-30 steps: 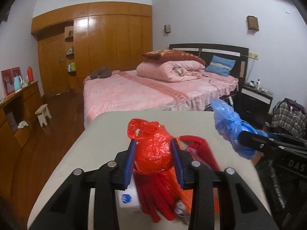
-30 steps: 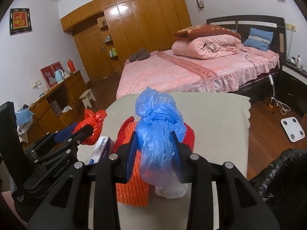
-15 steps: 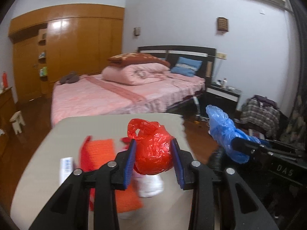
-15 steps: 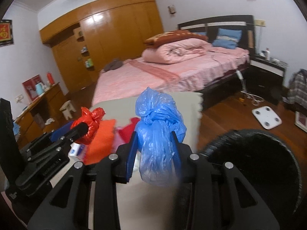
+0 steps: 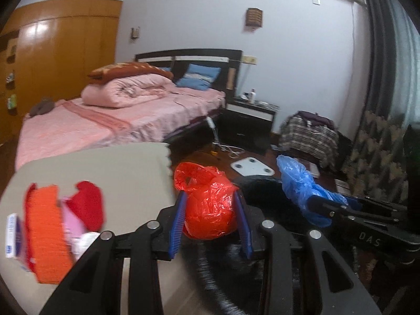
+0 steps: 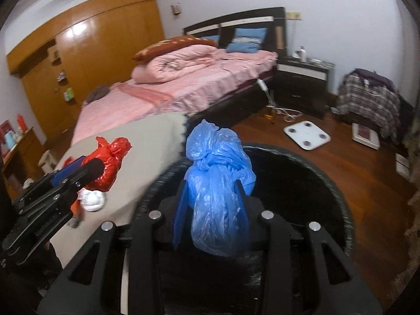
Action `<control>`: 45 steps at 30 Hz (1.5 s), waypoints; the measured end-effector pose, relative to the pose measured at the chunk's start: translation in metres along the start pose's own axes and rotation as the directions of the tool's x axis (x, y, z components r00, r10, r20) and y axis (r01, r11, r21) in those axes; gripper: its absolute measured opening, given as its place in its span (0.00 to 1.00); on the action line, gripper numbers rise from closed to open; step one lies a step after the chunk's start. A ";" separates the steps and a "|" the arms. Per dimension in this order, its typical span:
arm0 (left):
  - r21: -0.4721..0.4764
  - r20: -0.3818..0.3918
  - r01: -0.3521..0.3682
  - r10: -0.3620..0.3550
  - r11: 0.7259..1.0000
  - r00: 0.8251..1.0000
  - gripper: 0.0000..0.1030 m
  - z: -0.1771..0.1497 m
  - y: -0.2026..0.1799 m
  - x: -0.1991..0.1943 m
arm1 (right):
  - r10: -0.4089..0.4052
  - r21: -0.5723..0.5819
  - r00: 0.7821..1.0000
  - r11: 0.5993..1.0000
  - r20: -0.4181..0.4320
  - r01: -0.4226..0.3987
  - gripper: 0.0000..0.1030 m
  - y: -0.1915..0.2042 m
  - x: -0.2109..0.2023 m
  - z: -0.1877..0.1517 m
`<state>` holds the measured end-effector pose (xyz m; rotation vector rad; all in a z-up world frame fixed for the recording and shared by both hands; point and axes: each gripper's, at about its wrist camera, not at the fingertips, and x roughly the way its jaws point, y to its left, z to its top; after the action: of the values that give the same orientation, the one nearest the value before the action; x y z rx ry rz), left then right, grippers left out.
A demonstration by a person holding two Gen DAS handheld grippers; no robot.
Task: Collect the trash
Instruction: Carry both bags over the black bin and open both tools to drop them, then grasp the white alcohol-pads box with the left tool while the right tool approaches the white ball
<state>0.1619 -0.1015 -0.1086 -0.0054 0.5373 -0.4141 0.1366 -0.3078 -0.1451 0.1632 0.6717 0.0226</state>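
- Trash comes in two tied plastic bags here, and each one is pinched in a gripper.
- In the left wrist view, the left gripper [image 5: 211,218] has its blue pads pressed on both sides of the red bag [image 5: 210,204]. The bag bulges up between the fingers, and its knot pokes out past the tips.
- In the right wrist view, the right gripper [image 6: 212,211] squeezes the blue bag [image 6: 219,183] the same way. The knot stands above the fingers, and the bottom hangs down below them.
- The black bin [image 6: 338,191] is big and round with a dark inside. Its open mouth sits right under and ahead of the right fingers.
- For the left fingers, the bin rim shows just below and to the right of the tips, so the red bag looks to be near the edge and not fully over the hole.
- I think this is the carrying step, and it is almost done. Both bags are up in the air at the bin.
- Next, the blue bag needs the fingers to spread so it can drop in. The red bag likely needs to go a bit more over the hole first.
- Both bags are thin, shiny and crinkly. They are soft and lumpy, so they squash where the pads press.
- More stuff sits on the grey table [image 5: 118,168], to the left of the left fingers: an orange bumpy cloth [image 5: 46,236], something red, a white wad and a small box.
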 end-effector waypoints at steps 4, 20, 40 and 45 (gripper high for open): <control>-0.004 -0.029 0.071 -0.071 0.997 0.997 0.46 -0.006 -0.014 0.018 | -0.069 0.032 0.998 0.997 0.001 0.069 0.52 -0.019 0.003 -0.005; -0.064 0.002 -0.269 0.270 0.961 0.963 0.63 -0.031 0.092 -0.036 | 0.071 -0.025 0.996 0.997 0.050 -0.070 0.89 0.072 0.022 0.004; -0.182 -0.128 -0.599 0.585 0.780 0.801 0.63 -0.099 0.245 -0.075 | 0.204 -0.186 0.978 0.960 -0.034 -0.207 0.89 0.211 0.085 -0.018; -0.215 -0.145 -0.599 0.581 0.772 0.801 0.59 -0.104 0.259 -0.072 | 0.202 -0.202 0.978 0.957 -0.053 -0.208 0.89 0.219 0.092 -0.023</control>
<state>0.1534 0.1743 -0.1915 -0.0639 0.6274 0.2813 0.2011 -0.0818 -0.1847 0.0319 0.6776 0.2943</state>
